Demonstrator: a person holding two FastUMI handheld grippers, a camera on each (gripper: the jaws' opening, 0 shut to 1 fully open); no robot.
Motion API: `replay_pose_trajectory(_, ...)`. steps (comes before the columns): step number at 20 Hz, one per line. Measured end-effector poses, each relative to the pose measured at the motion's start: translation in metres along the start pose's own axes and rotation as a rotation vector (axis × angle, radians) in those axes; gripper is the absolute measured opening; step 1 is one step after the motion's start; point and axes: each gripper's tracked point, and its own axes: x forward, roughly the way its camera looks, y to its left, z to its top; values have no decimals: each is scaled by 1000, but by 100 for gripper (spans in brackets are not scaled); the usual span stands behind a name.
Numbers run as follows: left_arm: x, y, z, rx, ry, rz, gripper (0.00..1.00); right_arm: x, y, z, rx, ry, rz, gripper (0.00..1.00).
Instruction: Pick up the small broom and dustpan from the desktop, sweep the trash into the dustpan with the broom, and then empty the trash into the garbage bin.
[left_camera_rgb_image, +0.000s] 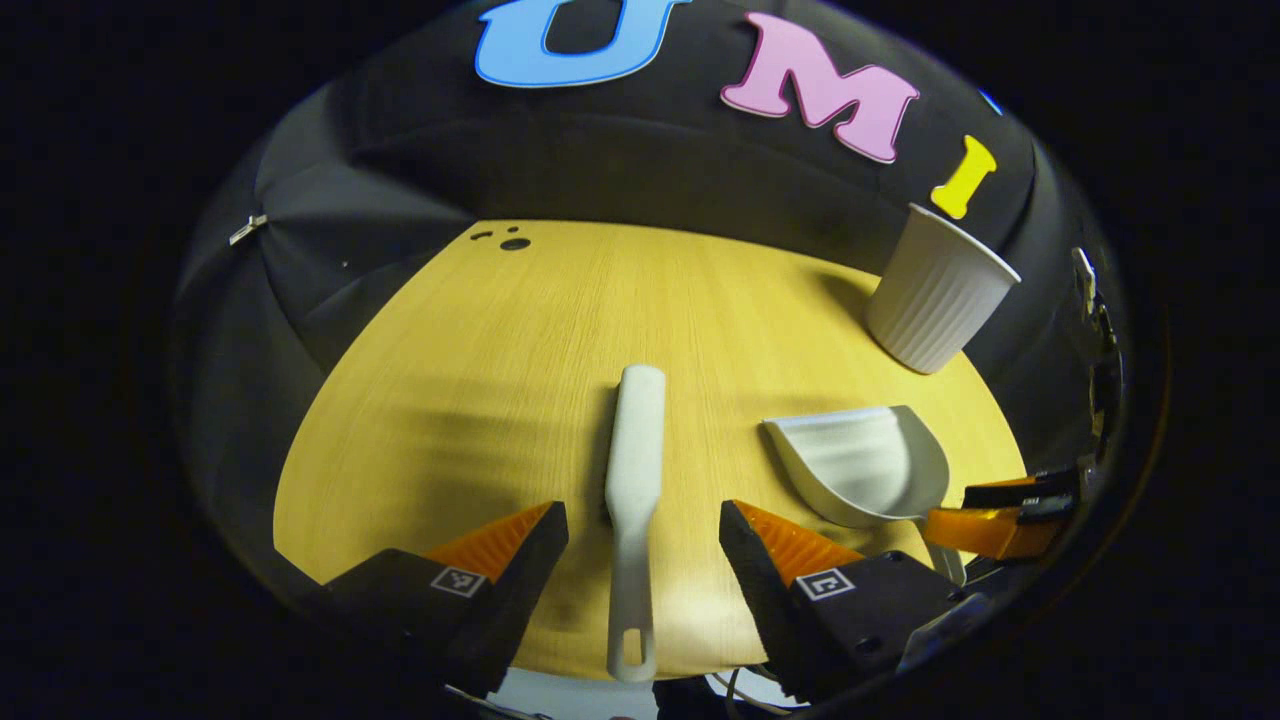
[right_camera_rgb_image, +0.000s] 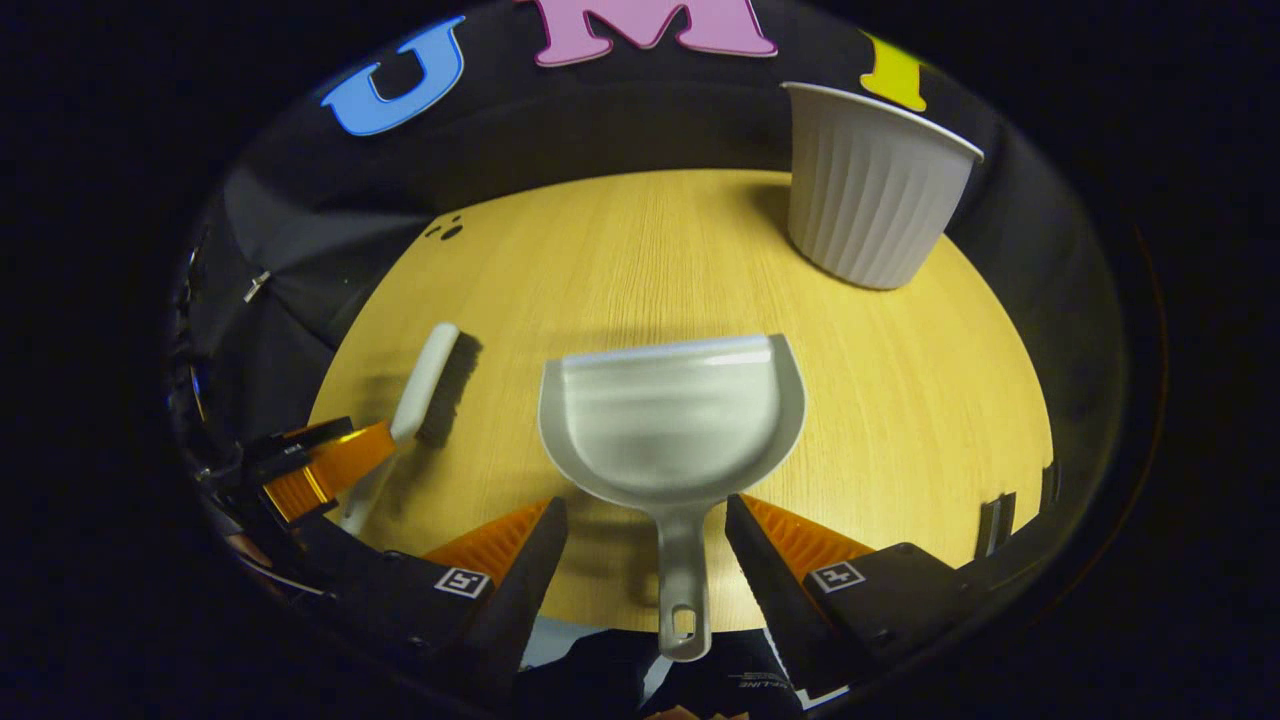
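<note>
A small white broom (left_camera_rgb_image: 636, 470) lies on the wooden desktop (left_camera_rgb_image: 480, 380), its handle pointing at me between the fingers of my left gripper (left_camera_rgb_image: 643, 525), which stands open around it without touching. A grey dustpan (right_camera_rgb_image: 672, 420) rests flat on the desktop, its handle (right_camera_rgb_image: 683, 585) running back between the fingers of my right gripper (right_camera_rgb_image: 646, 520), open and not touching it. The dustpan (left_camera_rgb_image: 865, 462) also shows to the right in the left gripper view, with the right gripper (left_camera_rgb_image: 1000, 515) behind it. In the right gripper view the broom (right_camera_rgb_image: 425, 385) lies at the left, with the left gripper (right_camera_rgb_image: 325, 465) over its handle.
A white ribbed garbage bin (right_camera_rgb_image: 872, 190) stands at the far right of the desktop, also seen as the bin (left_camera_rgb_image: 935, 295) in the left gripper view. Small dark specks of trash (left_camera_rgb_image: 512, 240) lie near the far left edge. The desktop's front edge lies just under both grippers.
</note>
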Motion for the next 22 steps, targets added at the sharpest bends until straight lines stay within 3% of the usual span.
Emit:
replay_pose_trajectory(5, -50, -23, 18, 46, -147, -38, 96, -25, 6, 39, -26, -254, -20, 99)
replay_pose_trajectory(10, -97, -37, 24, 109, -234, -27, 96, -37, 3, 52, -93, -385, -17, 99)
replay_pose_trajectory(14, -135, -45, 22, 84, -315, -2, 96, -52, -11, 37, -115, -405, -54, 100)
replay_pose_trajectory(22, -143, -51, -9, 47, -251, -14, 97, -61, -2, 7, -132, -373, 4, 100)
